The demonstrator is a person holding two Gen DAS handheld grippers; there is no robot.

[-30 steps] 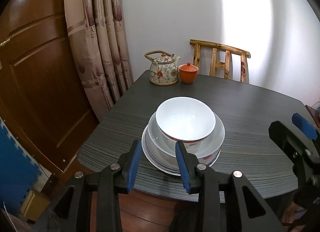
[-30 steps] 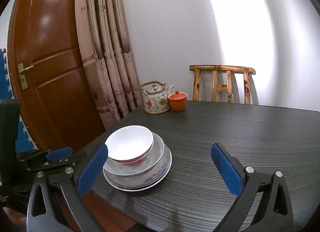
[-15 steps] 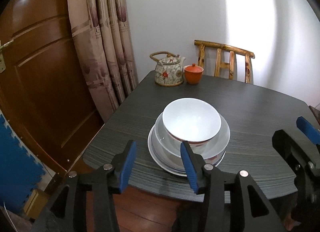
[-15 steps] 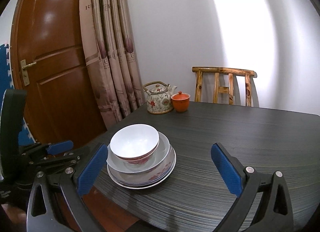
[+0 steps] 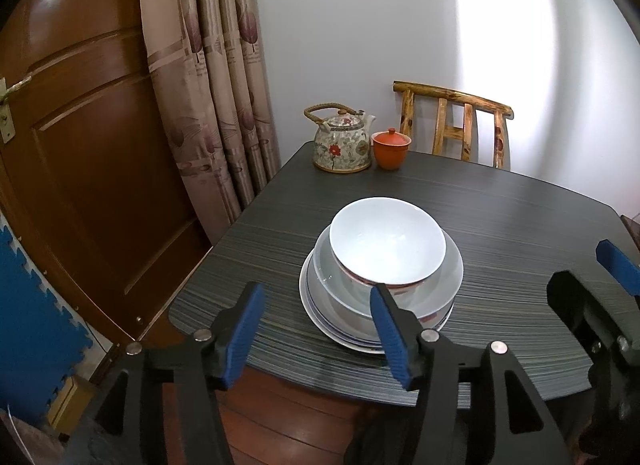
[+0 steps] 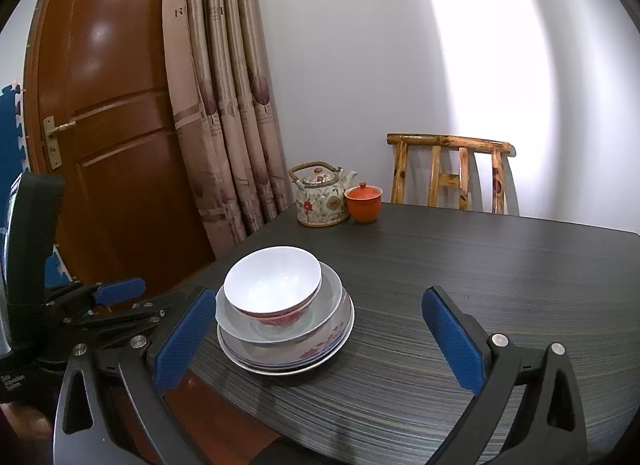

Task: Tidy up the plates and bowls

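A white bowl with a red pattern (image 5: 387,243) (image 6: 273,281) tops a stack: beneath it a wider pale bowl (image 5: 450,285) (image 6: 334,301), then flat plates (image 5: 320,315) (image 6: 316,357). The stack stands near the front left corner of the dark table (image 5: 500,217) (image 6: 480,265). My left gripper (image 5: 318,335) hovers at the table's near edge, just short of the stack, its jaws opening with nothing between them. My right gripper (image 6: 320,345) is wide open over the table to the right of the stack, and holds nothing. The left gripper (image 6: 120,293) also shows at the left of the right wrist view.
A flowered teapot (image 5: 342,141) (image 6: 322,195) and an orange lidded cup (image 5: 391,149) (image 6: 363,203) stand at the table's far left corner. A wooden chair (image 5: 456,125) (image 6: 448,175) stands behind the table. A curtain (image 5: 216,77) and a brown door (image 5: 80,165) lie to the left.
The left gripper's jaws have spread wider apart. Both views have drawn slightly back, so the stack sits a little farther from the fingers.
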